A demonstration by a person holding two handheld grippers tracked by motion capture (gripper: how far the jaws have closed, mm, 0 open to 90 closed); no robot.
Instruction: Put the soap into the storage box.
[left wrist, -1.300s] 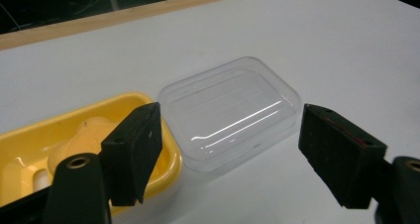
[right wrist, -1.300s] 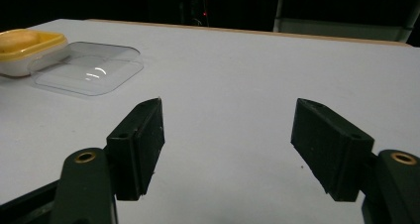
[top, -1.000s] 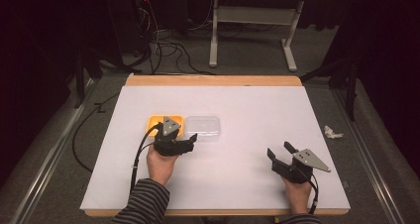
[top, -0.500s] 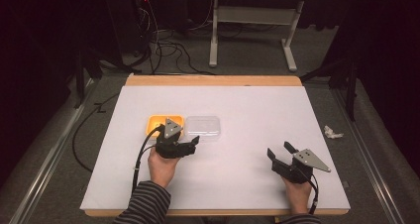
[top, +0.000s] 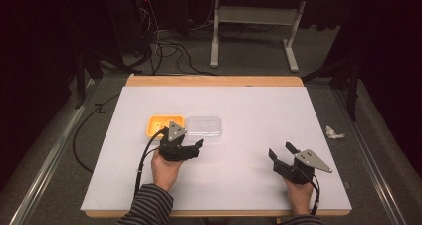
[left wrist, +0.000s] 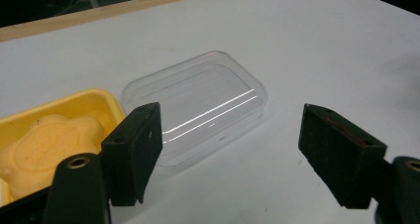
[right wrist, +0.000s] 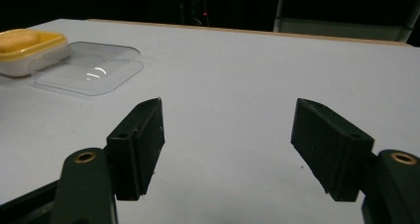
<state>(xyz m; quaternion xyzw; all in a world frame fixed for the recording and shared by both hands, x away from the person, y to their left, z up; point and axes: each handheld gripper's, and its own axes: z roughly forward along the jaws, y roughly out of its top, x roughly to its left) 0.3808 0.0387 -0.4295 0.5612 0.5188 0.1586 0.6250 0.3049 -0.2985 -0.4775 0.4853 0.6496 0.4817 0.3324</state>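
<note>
Both jaws of the left gripper (left wrist: pixel 230 154) stand wide before the clear rectangular plastic lid (left wrist: pixel 198 102), which could skid against the yellow tub (left wrist: pixel 59 130) if pinched off-centre

The left tongs (top: pixel 195 148) have drawn back slightly from the clear lid (top: pixel 203 128).

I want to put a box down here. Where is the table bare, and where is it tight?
Bare: the stretch between the lid and the right gripper, and the far strip beyond the yellow tray. Tight: the left gripper hovers open just short of tray and lid, which lie side by side.
</note>
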